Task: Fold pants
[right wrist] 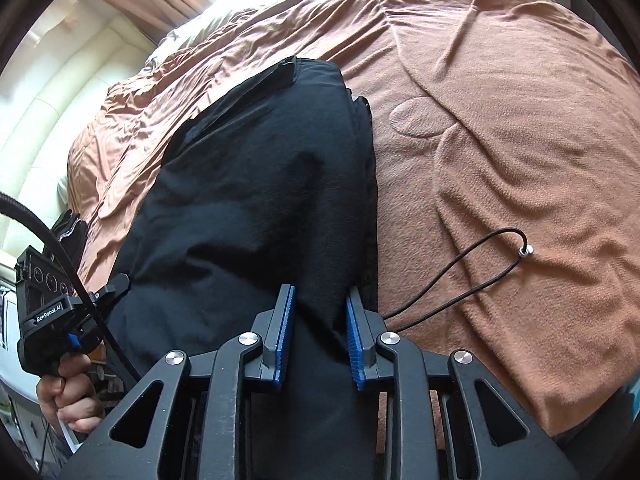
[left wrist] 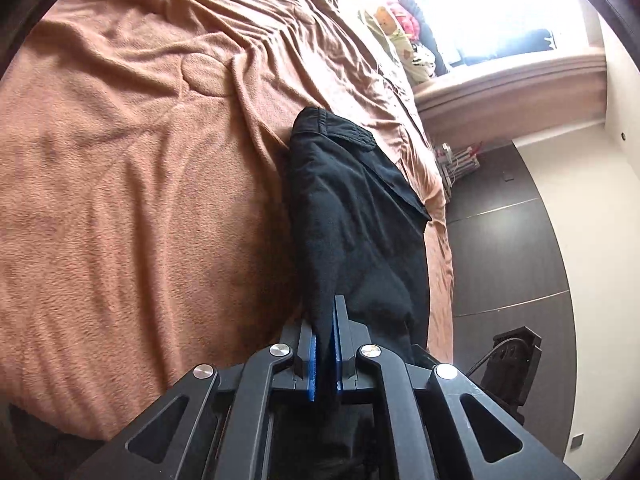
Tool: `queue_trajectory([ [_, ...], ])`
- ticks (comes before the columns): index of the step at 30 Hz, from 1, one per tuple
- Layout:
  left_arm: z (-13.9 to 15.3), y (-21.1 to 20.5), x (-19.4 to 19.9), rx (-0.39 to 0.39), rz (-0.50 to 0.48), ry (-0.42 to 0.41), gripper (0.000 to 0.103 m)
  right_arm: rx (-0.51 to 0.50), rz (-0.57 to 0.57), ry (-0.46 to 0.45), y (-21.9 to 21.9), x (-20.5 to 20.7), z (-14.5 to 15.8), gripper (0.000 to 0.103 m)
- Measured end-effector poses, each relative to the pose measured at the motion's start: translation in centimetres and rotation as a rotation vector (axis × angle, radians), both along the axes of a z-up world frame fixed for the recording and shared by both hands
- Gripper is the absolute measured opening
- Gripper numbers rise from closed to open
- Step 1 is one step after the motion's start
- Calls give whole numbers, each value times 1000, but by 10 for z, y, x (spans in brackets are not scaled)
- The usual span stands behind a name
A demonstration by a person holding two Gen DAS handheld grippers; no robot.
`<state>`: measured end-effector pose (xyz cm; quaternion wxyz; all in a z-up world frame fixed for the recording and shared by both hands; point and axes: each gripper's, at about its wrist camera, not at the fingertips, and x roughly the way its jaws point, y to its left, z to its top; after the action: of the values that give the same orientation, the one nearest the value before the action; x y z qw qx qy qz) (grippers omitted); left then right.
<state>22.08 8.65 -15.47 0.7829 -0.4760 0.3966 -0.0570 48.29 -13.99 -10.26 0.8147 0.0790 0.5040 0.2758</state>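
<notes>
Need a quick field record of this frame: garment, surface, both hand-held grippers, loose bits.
garment: black pants, bunched lengthwise on the bed
surface: brown blanket, wrinkled
left hand-held gripper: shut on pants fabric
right hand-held gripper: pads on either side of a fold of the pants, grip unclear
drawcord: black loop with metal tip, lying on the blanket
</notes>
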Motion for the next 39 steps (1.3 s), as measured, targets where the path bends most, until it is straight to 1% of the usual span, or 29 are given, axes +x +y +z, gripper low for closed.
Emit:
queue_trajectory([
  [7,-2,28,-27,5,29,11,6,22,42,24,25,-12,-6,22],
  [11,-5,38,-29,13,17,35,7,32,65,33,32,-13,-8,22],
  [14,-5,39,-21,31,11,63,11,29,66,27,28,-7,-4,22],
  [16,-5,41,-18,57,7,74,22,65,59,44,19,-3,-1,24],
  [17,-4,43,-16,73,10,77,25,93,54,50,15,1,-1,32],
  [18,-4,45,-14,86,19,84,28,118,47,50,10,6,0,45],
  [19,-5,46,-12,88,25,90,29,131,35,46,6,12,1,53],
  [20,-6,48,-11,84,26,94,29,141,19,42,1,18,1,64],
  [21,-7,50,-8,83,26,99,29,160,11,43,-3,25,0,67],
  [24,-7,52,2,110,13,105,29,240,-2,104,-10,46,-12,67],
  [27,-8,52,14,110,-3,106,29,291,4,164,-9,61,-29,67],
  [33,-12,50,37,107,-32,106,29,309,33,223,0,87,-52,67],
  [39,-16,50,60,107,-63,110,29,334,60,243,7,102,-61,67],
])
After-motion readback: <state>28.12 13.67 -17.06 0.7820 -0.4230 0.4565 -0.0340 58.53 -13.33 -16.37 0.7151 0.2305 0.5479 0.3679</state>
